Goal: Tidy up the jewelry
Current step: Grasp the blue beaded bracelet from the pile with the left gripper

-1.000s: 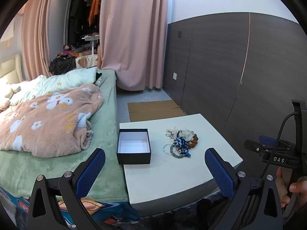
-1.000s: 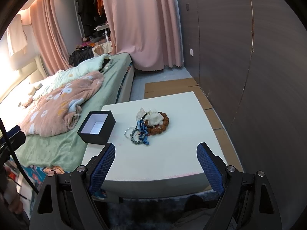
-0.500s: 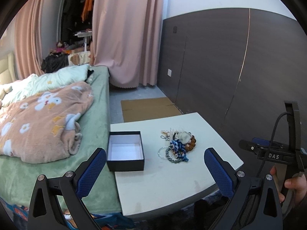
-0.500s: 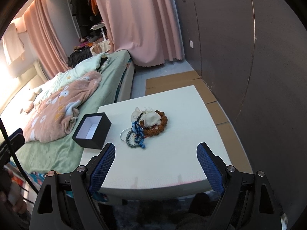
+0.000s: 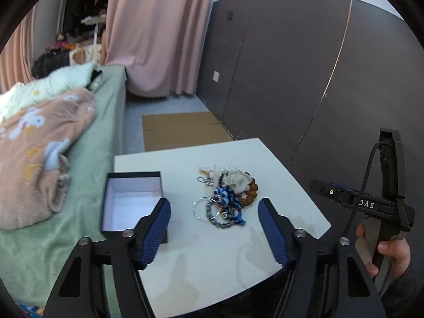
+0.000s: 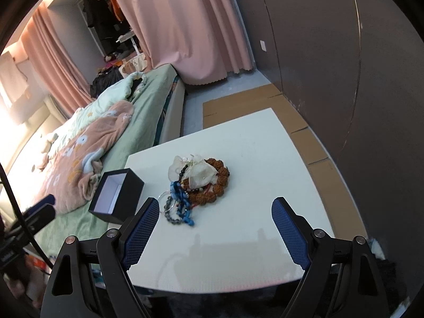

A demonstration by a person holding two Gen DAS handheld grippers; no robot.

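Observation:
A tangled pile of jewelry [image 5: 228,196] [image 6: 197,185] lies mid-table: brown bead bracelet, blue cord, silver ring, dark beads, white petals. An open black box [image 5: 132,201] [image 6: 116,194] with a white inside stands at the table's left edge. My left gripper [image 5: 214,206] hovers above the table short of the pile, its jaws closing with nothing between them. My right gripper [image 6: 216,206] is open and empty, also short of the pile. The right gripper's body and the hand on it [image 5: 381,243] show at the right of the left wrist view.
The white table [image 5: 212,259] [image 6: 265,159] stands between a bed [image 5: 100,137] with a green sheet and peach blanket on the left and a dark wall panel [image 5: 318,79] on the right. Flat cardboard [image 5: 180,129] lies on the floor beyond. Pink curtains hang behind.
Both grippers have come forward and down toward the table, so pile and box look larger. The left gripper's jaws have narrowed. The right jaws kept their width.

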